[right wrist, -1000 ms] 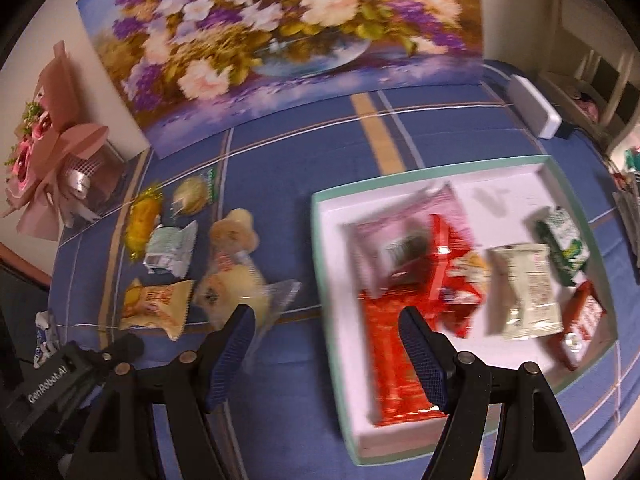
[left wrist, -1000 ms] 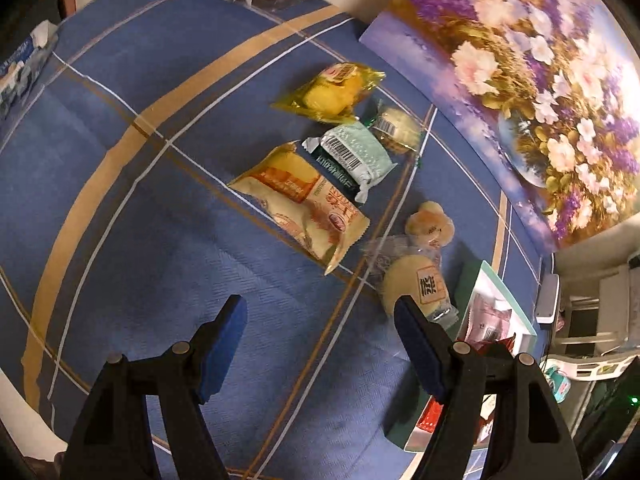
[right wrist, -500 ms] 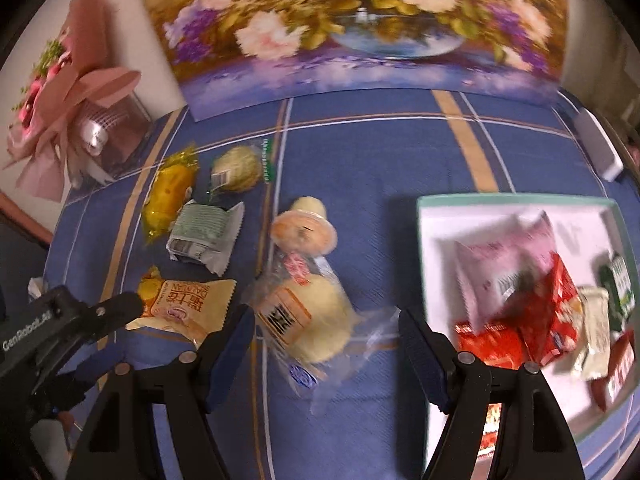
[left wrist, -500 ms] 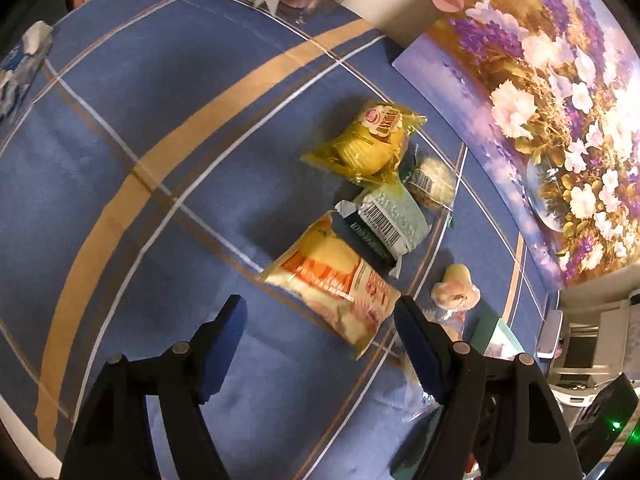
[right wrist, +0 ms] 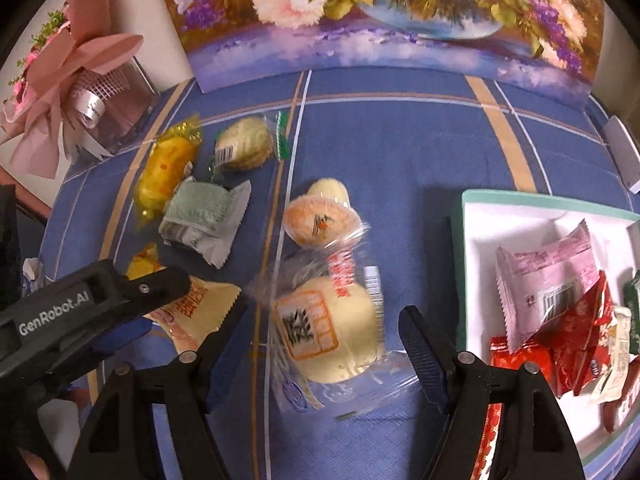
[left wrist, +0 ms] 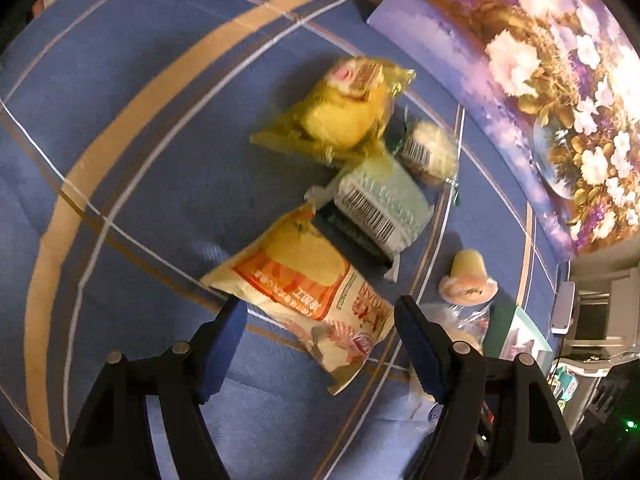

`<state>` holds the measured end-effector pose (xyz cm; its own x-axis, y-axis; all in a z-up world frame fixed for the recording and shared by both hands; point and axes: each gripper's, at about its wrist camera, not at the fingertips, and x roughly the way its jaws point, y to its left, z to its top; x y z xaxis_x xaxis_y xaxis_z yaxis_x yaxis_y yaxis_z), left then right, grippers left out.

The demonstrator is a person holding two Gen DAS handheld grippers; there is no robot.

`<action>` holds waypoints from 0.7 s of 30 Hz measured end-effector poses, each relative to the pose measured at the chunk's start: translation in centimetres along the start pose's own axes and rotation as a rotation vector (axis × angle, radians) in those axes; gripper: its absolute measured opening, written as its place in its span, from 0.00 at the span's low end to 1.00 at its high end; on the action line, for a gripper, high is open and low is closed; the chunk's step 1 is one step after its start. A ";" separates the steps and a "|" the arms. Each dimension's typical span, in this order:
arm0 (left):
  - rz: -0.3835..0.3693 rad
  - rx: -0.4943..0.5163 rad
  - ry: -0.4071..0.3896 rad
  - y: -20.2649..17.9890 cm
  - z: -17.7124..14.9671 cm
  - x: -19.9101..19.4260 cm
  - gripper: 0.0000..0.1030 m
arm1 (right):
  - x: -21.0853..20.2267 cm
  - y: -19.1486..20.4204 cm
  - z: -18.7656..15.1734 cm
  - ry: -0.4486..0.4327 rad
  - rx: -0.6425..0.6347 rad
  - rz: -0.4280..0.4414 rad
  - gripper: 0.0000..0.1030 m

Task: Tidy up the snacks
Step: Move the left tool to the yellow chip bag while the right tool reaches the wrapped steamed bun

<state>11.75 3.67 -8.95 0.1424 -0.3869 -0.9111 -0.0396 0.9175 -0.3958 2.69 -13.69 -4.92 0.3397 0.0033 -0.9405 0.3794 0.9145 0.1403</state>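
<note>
A blue striped tablecloth (right wrist: pixel 400 152) carries everything. At three o'clock in the right wrist view sits the white tray (right wrist: pixel 516 220) — snack packets inside. The right gripper (right wrist: pixel 320 344), jaws wide, straddles a clear-wrapped bun (right wrist: pixel 328 332). The left gripper (left wrist: pixel 320 332) — also agape — straddles the orange-cream packet (left wrist: pixel 304 292).

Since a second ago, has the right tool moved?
Yes. The right tool moved left, away from the tray, and now straddles the clear-wrapped bun.
</note>
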 end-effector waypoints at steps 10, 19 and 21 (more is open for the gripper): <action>0.027 -0.009 0.033 2.1 -0.4 -1.2 0.75 | 0.6 -0.6 -0.7 0.043 0.017 0.006 0.75; 0.085 -0.013 0.012 4.2 -1.1 -3.1 0.75 | 0.5 -0.6 -1.3 0.061 0.016 0.014 0.75; 0.090 -0.020 -0.002 4.4 -1.2 -3.6 0.75 | 0.6 -0.6 -1.4 0.067 0.013 0.017 0.75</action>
<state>9.88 9.00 -7.51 0.1395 -0.3030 -0.9427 -0.0716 0.9465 -0.3148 1.45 -13.64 -5.98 0.2880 0.0460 -0.9565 0.3856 0.9087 0.1598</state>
